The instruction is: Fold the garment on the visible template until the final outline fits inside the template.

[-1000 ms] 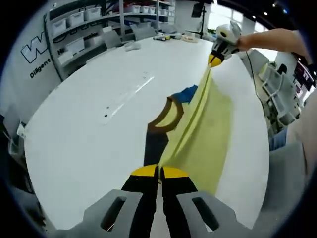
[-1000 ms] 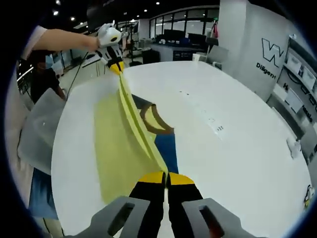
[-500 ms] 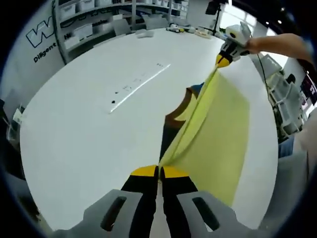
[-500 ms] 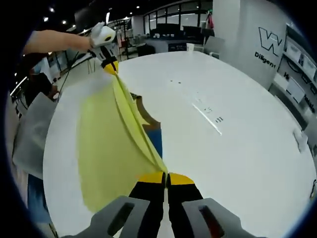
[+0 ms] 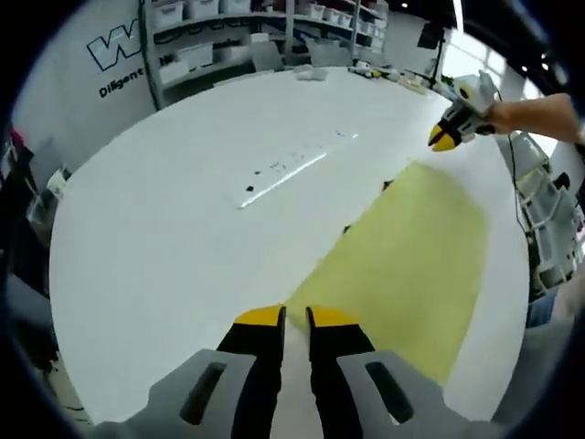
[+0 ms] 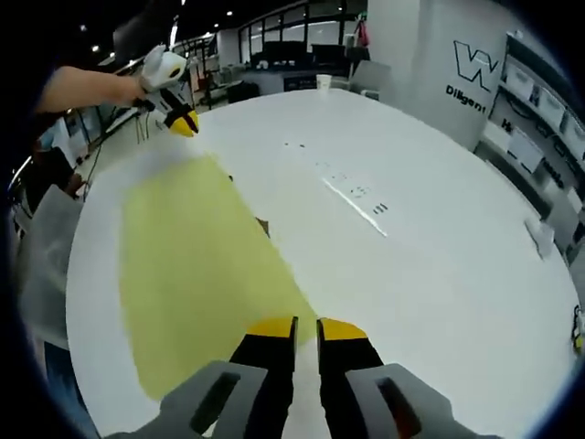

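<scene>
The yellow garment (image 5: 411,256) lies flat on the round white table (image 5: 164,247), one corner just ahead of my left gripper (image 5: 295,318). That gripper's jaws stand a little apart with bare table between them. In the right gripper view the same garment (image 6: 196,256) spreads to the left of my right gripper (image 6: 307,327), which is open and empty too. Small dark bits (image 5: 345,229) peek from under the garment's edge (image 6: 262,224). A hand holds each gripper over the cloth's far corner: the right gripper (image 5: 450,137) and the left gripper (image 6: 177,120).
A thin strip with dark marks (image 5: 292,169) lies on the table beyond the garment (image 6: 356,197). Shelves with bins (image 5: 210,37) and a lettered wall stand behind. The table edge (image 5: 512,302) runs close along the garment's outer side.
Both grippers let go of the garment's lifted edge and opened. The yellow cloth dropped flat over the blue and brown area, hiding almost all of it. Both cameras rose and drew back.
</scene>
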`<action>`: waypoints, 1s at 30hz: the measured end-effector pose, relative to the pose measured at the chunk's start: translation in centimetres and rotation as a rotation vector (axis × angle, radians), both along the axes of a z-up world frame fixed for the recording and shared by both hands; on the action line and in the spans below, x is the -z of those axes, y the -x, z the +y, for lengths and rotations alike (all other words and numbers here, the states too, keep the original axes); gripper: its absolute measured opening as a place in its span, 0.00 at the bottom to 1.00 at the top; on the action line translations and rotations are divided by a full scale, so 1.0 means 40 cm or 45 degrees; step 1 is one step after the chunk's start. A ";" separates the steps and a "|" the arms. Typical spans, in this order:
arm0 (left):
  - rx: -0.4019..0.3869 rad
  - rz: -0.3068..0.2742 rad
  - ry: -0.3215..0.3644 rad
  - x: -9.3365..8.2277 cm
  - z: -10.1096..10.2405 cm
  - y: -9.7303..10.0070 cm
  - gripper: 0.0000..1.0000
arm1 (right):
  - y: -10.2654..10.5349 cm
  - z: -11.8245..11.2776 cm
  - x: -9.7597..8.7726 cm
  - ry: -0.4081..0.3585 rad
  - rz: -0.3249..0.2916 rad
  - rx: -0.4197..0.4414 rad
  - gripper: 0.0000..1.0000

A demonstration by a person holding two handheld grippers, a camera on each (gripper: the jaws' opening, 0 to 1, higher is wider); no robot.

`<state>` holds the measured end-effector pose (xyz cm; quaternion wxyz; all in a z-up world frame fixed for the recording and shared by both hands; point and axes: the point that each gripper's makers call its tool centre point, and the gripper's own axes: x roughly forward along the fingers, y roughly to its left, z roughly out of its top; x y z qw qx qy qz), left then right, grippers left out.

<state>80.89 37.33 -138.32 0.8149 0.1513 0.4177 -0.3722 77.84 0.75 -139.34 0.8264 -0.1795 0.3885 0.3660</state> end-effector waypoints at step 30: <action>-0.106 0.080 0.257 0.096 0.024 0.469 0.40 | 0.427 0.072 0.069 -0.386 0.111 0.172 0.26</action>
